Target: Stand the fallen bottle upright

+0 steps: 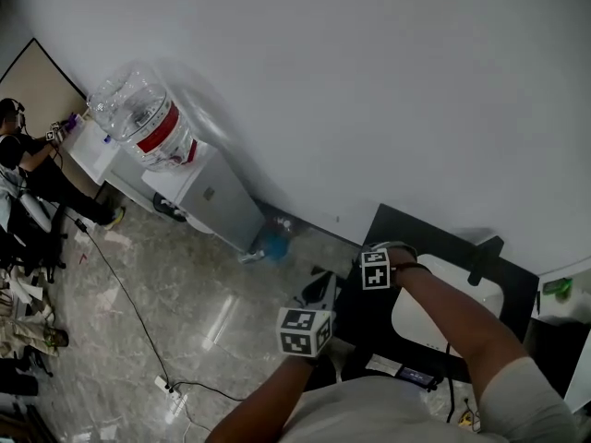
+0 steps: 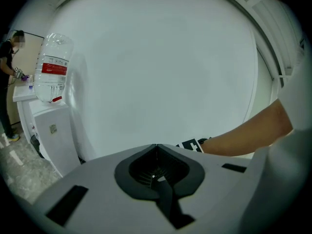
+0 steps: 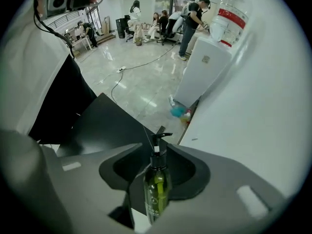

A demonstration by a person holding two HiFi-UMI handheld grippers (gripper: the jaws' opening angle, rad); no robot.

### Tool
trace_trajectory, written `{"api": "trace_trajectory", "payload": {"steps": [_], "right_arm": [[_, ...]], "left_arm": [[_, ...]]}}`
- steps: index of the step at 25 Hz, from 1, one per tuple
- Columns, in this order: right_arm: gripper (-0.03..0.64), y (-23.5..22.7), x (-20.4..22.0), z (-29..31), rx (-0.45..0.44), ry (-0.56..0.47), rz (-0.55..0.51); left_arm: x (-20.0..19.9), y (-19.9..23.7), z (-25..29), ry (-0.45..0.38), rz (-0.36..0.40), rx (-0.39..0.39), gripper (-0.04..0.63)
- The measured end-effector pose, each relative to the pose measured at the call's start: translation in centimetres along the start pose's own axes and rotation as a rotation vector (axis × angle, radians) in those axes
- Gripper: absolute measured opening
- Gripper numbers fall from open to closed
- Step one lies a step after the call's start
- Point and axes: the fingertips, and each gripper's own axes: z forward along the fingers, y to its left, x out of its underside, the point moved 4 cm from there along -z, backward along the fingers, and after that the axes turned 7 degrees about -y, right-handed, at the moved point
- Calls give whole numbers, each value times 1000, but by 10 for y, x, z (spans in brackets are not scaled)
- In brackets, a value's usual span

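— How is the right claw (image 3: 157, 147) found?
— Its jaws are spread wide. A green translucent pump bottle (image 3: 156, 189) with a black pump head is seen between them, and no pad is pressed on it.
— Where is that bottle placed?
— It is viewed along its whole length from above, laid on the black worktop (image 3: 102, 126), with the pump head turned toward the far corner.
— And the left claw (image 2: 156, 147)?
— Its jaws are closed together with nothing between them, and it is pointed at a plain white wall (image 2: 161, 72).

Left claw (image 2: 156, 146) closed, right claw (image 3: 156, 148) wide.
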Motion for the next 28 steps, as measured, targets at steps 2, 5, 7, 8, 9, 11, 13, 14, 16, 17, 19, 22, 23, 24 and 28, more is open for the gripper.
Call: {"api": "trace_trajectory", "payload": {"steps": [2, 5, 7, 8, 9, 11, 13, 14, 16, 17, 19, 22, 23, 24, 28], "right_arm": [[122, -5, 5, 14, -36, 24, -6], [121, -9, 14, 35, -61, 57, -34], [124, -15, 16, 41, -52, 55, -36], [124, -19, 17, 42, -48, 46, -28], [123, -22, 17, 42, -47, 34, -19], [121, -24, 18, 40, -49, 6, -9], [120, -23, 17, 39, -46, -18, -16], [120, -23, 17, 37, -39, -33, -20], [120, -24, 17, 30, -13, -79, -7], [120, -26, 17, 25, 6, -111, 15], [120, -31, 17, 9, 53, -185, 72], [118, -34, 17, -21, 140, -299, 170], [117, -34, 20, -31, 172, -337, 206], [117, -34, 24, -41, 204, -376, 245], [117, -30, 42, -79, 330, -533, 398]], "left_arm": [[1, 7, 5, 13, -1, -10, 8], [4, 17, 11, 24, -4, -23, 8], [5, 24, 14, 30, -11, -31, 8], [6, 26, 16, 31, -16, -35, 8], [7, 28, 17, 33, -20, -39, 8], [9, 29, 19, 35, -27, -44, 8], [10, 29, 21, 36, -31, -43, 8], [10, 28, 22, 36, -32, -42, 8], [9, 28, 24, 34, -31, -40, 8], [8, 28, 24, 31, -30, -40, 8], [6, 28, 24, 27, -28, -38, 8], [3, 25, 23, 27, -25, -29, 8], [2, 22, 23, 27, -22, -22, 8], [1, 18, 23, 27, -18, -15, 8], [-8, 3, 25, 26, 11, 21, 8]]}}
